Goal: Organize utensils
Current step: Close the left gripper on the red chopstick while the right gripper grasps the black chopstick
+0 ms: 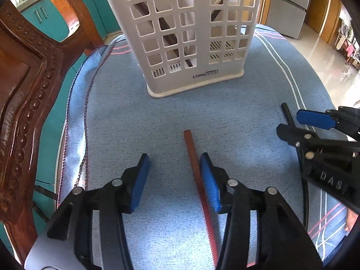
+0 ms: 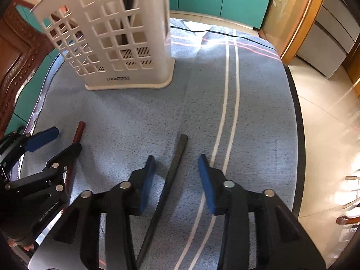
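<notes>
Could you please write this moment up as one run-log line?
left gripper: open, astride red chopstick | right gripper: open, astride black chopstick | both flat on cloth | holder: upright

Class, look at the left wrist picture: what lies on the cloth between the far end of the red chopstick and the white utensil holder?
Nothing: bare blue cloth separates the red chopstick from the white utensil holder, seen in both wrist views.

Tall white lattice plastic utensil holder (image 1: 180,33) stands at far middle of blue striped cloth-covered table (image 1: 135,117), blocking straight reach forward. Open cloth between holder and near edge. Carved dark wooden chair (image 1: 27,90) crowds left side. Right side open to tiled floor (image 2: 326,112).
</notes>
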A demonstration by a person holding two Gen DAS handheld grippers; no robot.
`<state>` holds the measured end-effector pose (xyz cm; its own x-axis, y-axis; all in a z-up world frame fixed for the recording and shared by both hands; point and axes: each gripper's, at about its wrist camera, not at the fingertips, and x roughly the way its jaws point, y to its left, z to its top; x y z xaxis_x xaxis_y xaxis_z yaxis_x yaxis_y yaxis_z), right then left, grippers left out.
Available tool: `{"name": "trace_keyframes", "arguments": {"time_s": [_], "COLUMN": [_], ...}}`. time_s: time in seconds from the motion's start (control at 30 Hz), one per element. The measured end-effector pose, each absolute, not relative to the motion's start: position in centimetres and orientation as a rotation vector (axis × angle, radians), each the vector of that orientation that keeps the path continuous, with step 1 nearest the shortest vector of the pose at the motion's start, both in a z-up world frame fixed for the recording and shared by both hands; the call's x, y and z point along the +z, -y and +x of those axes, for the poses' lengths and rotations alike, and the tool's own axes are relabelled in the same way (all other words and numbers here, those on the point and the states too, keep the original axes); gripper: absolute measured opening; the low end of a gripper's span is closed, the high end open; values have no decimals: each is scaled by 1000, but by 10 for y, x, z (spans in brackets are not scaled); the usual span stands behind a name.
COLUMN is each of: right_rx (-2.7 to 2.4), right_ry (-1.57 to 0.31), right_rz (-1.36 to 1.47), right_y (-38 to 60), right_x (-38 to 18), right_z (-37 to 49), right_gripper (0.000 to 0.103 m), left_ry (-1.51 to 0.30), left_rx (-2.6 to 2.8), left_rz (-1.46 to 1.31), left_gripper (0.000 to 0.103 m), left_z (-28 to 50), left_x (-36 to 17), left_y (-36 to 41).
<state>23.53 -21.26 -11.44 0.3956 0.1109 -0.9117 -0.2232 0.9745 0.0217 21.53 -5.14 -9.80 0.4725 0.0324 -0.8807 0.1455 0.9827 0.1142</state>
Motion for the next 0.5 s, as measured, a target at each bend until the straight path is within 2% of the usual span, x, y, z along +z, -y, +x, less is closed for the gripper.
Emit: {"name": "trace_keyframes", "arguments": {"time_s": [0.4, 0.43, 0.5], "right_rx": [200, 202, 215], "right_ry": [-1121, -1120, -1118], "right_rz": [-138, -138, -139], "right_y": [205, 204, 201], "right_x": [-116, -116, -116], "right_z": [229, 228, 229], "right_gripper": [44, 43, 32], "left_ry": [-1070, -1070, -1070], "left_rx": [-71, -71, -71], "left_rz": [176, 176, 176], "left_gripper": [50, 50, 50], "left_z": [214, 214, 214], "left_x": [-99, -99, -99], "left_y": [53, 53, 53]}}
